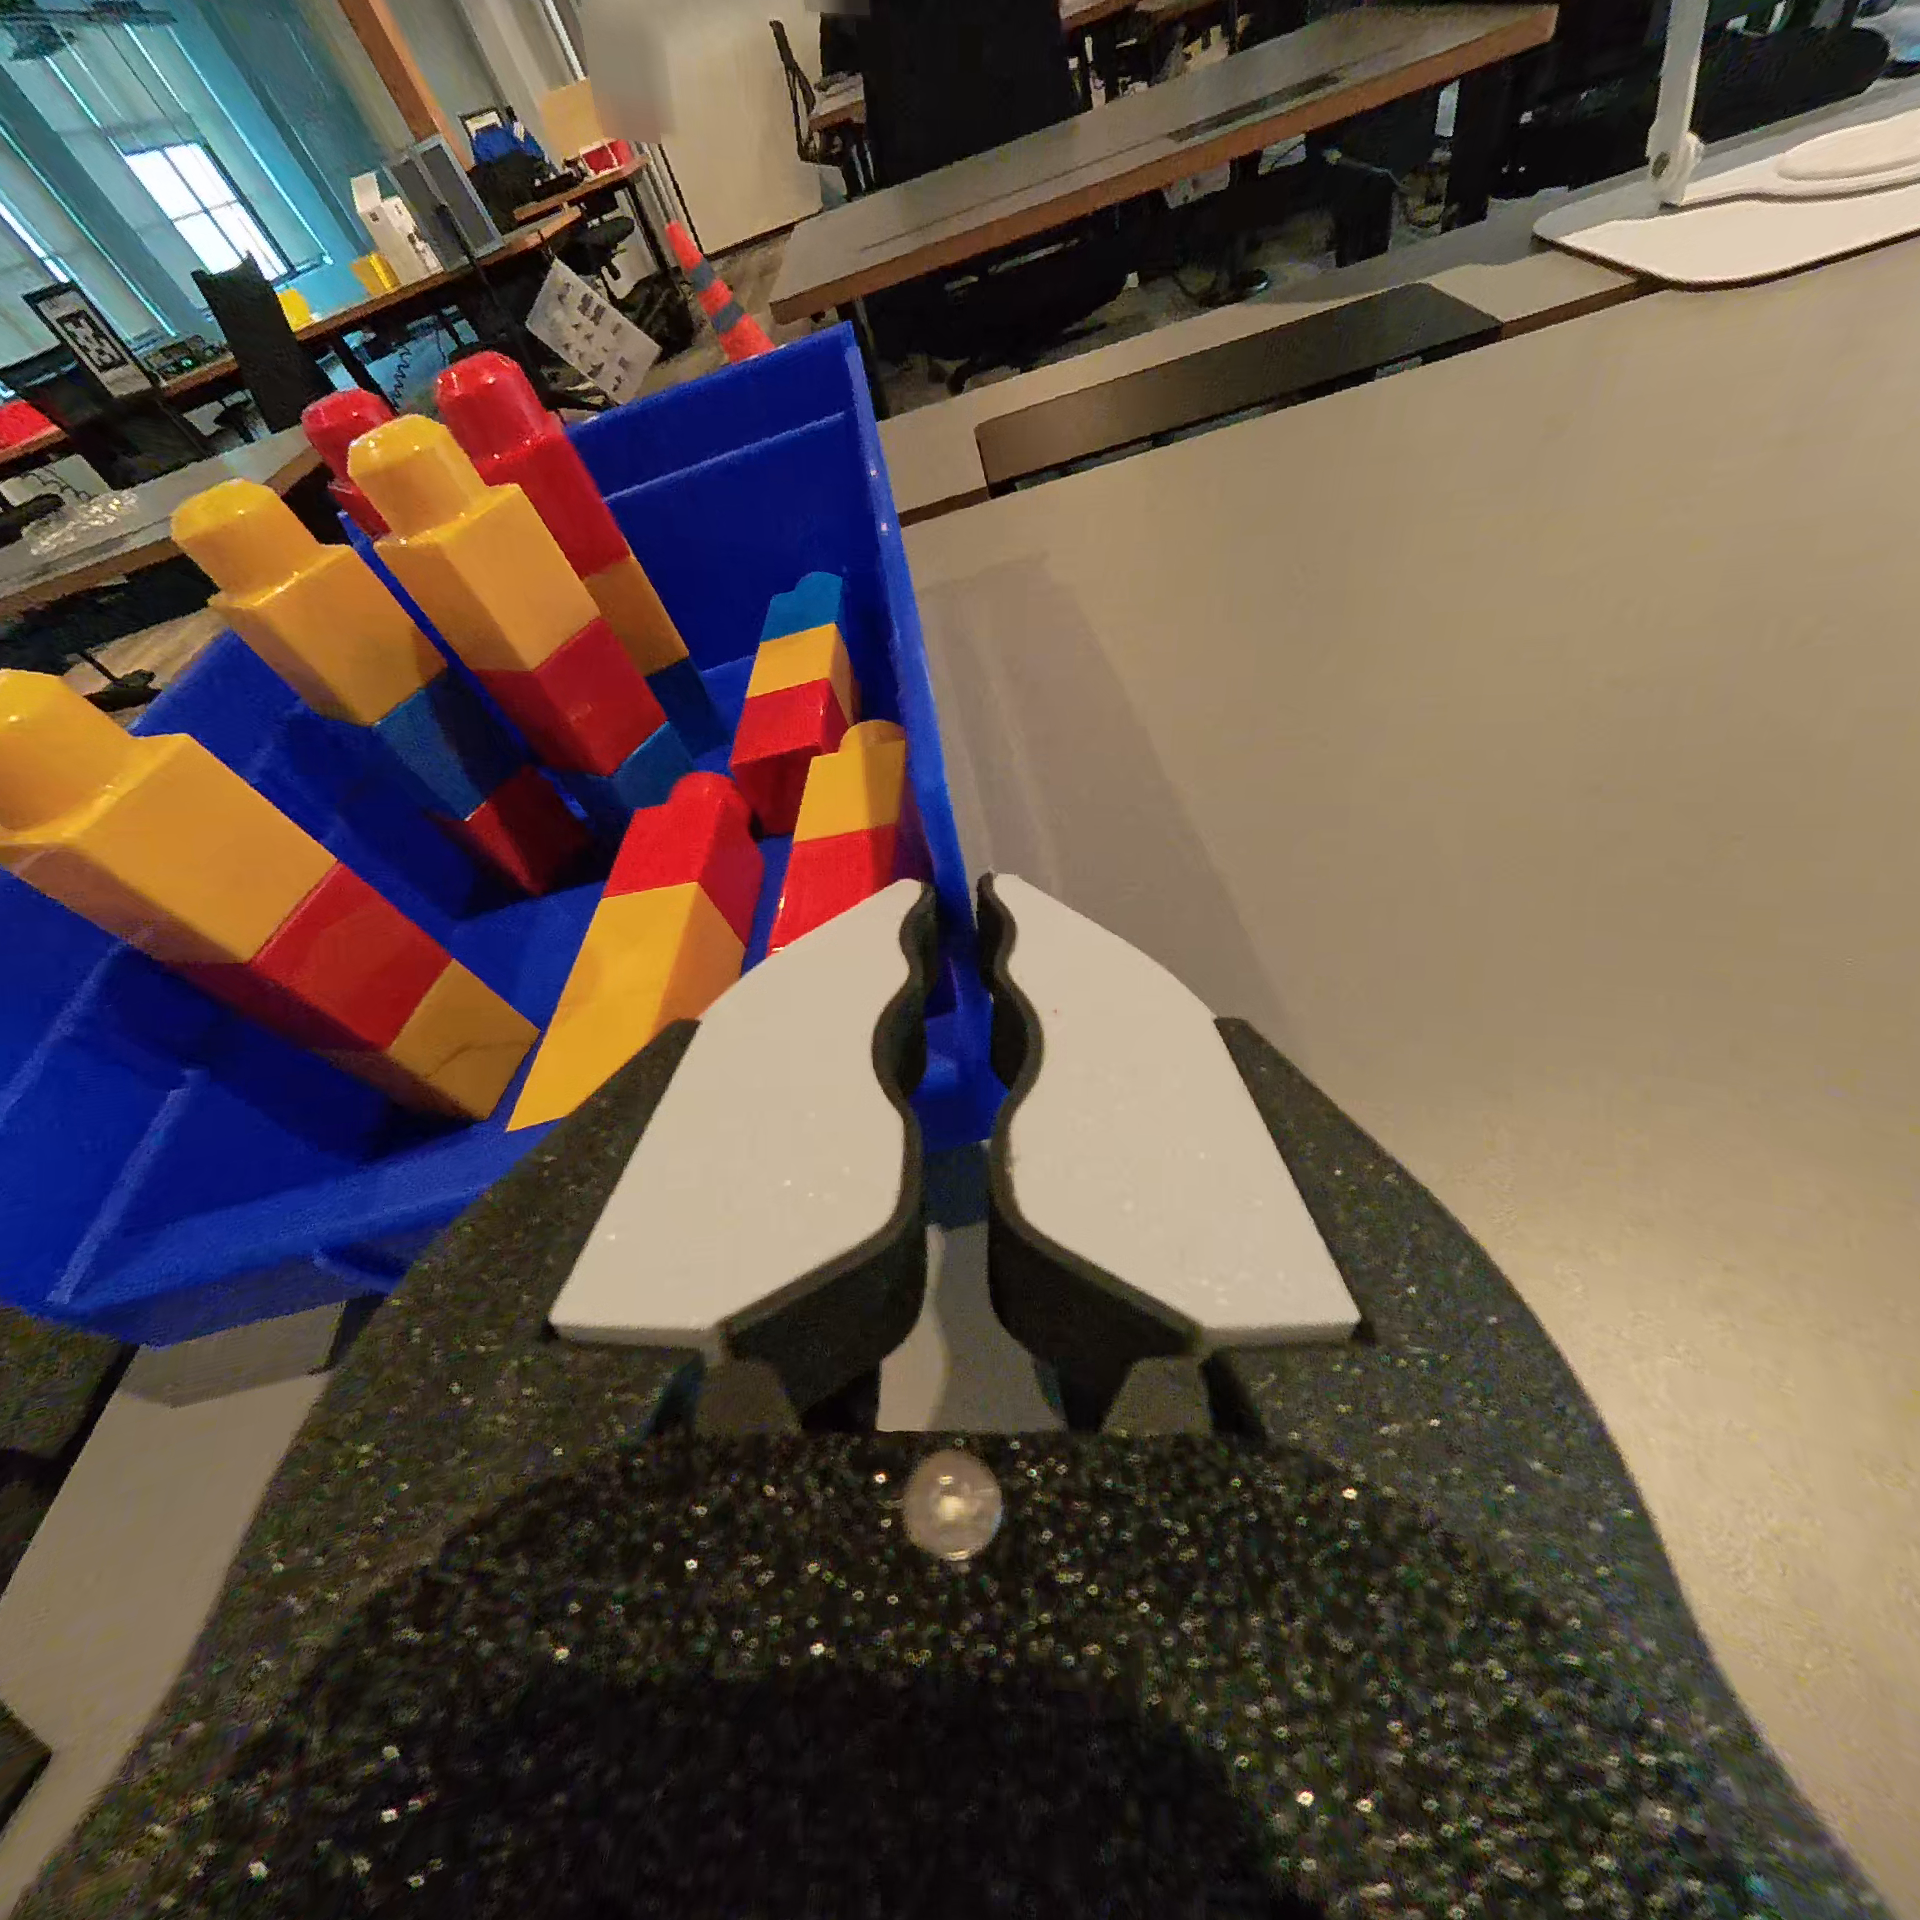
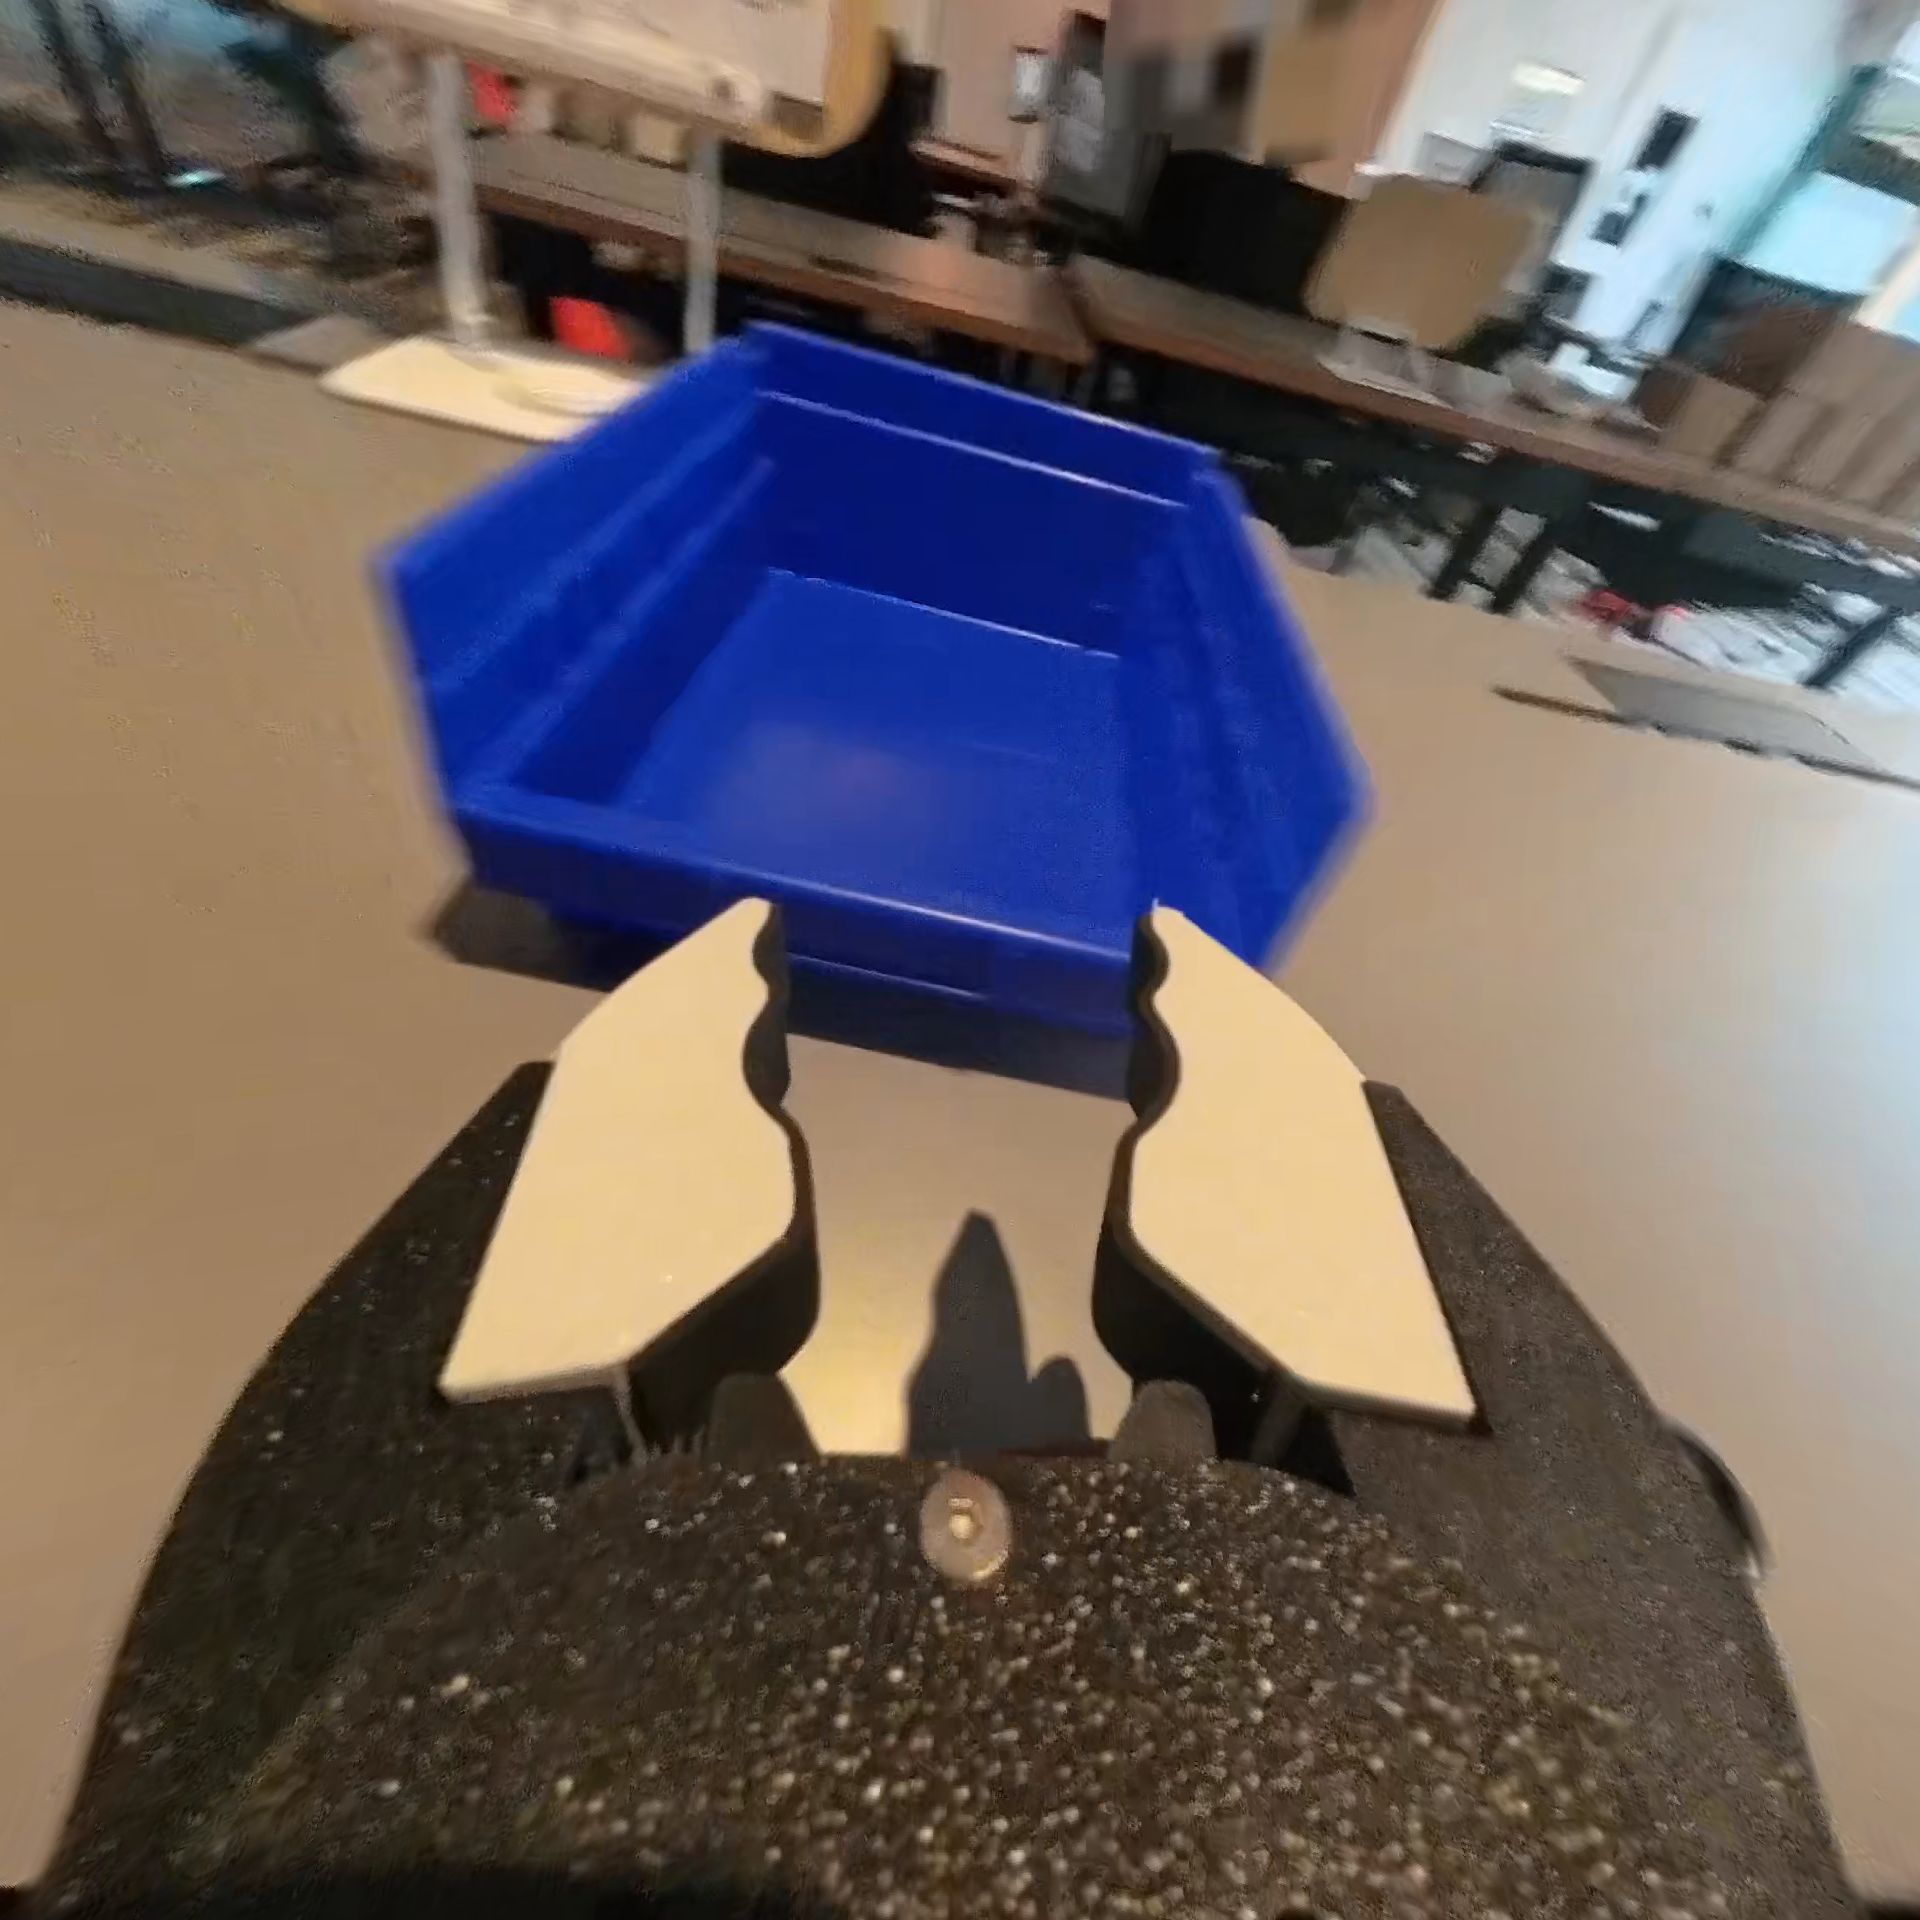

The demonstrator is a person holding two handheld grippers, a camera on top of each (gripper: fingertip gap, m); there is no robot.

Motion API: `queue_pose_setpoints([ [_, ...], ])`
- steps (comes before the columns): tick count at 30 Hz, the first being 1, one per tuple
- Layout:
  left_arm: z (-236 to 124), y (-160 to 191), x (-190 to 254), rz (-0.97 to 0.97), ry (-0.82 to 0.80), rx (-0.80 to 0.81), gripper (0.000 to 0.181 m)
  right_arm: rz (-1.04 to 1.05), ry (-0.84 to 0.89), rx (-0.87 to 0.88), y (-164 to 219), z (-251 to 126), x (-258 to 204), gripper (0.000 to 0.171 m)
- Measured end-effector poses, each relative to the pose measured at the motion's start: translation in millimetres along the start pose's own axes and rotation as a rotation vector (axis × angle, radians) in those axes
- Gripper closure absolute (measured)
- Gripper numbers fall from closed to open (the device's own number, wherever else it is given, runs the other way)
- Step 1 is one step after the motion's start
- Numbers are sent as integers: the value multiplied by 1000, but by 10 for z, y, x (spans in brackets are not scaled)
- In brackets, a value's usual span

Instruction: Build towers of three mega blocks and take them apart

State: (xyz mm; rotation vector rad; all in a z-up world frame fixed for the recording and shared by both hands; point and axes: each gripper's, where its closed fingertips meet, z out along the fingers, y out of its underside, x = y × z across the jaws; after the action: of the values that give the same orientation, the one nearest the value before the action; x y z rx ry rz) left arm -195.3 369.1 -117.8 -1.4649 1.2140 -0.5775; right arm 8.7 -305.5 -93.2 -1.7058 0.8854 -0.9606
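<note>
No readable text; black-and-white coded marker sign [image 1: 85, 335] on far desk, left wrist view.

Grey table [image 1: 1455, 831] under everything. White lamp base [image 1: 1714, 223] at far edge. Orange-red cone [image 1: 717, 301] on floor behind. Long wooden desks [image 1: 1143, 156] and black chairs [image 1: 966, 73] in background. Windows [image 1: 197, 203] far left.

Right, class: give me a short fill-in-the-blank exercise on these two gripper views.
1. The bin beside the left hand-held gripper holds block ____.
2. The bin before the right hand-held gripper is ____.
3. Both bins are coloured ____.
4. The right hand-held gripper's jaws stand ____.

Missing words: towers; empty; blue; open
</note>
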Motion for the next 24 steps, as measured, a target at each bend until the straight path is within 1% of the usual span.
queue_pose_setpoints([
  [2, 3, -2, 7, 6, -10, -1, 174, -76, -110, -21, -51, 126, -411, 105],
  [4, 3, -2, 9, 13, -18, -2, 174, -140, -170, -33, -112, 299, -724, 105],
  [8, 3, -1, 10, 12, -16, -2, 174, -233, -135, -91, -158, 739, -901, 104],
  [10, 5, -2, 14, 5, -7, -2, 174, -235, -171, -131, -125, 886, -970, 115],
  [11, 8, -4, 20, 1, 3, 0, 174, -238, -193, -138, -119, 927, -1001, 130],
  [13, 11, -8, 35, -9, 25, 2, 174, -305, -161, -152, -110, 1010, -946, 158],
  [14, 10, -8, 40, -16, 36, 3, 174, -339, -119, -162, -110, 1058, -866, 161],
  [15, 8, -9, 45, -22, 46, 5, 174, -349, -96, -173, -106, 1108, -793, 162],
  [20, -12, -9, 72, -21, 66, 8, 173, -310, -97, -237, -98, 1310, -548, 163],
  [24, -43, -13, 135, -40, 122, 12, 173, -321, -108, -267, -104, 1385, -502, 163],
])
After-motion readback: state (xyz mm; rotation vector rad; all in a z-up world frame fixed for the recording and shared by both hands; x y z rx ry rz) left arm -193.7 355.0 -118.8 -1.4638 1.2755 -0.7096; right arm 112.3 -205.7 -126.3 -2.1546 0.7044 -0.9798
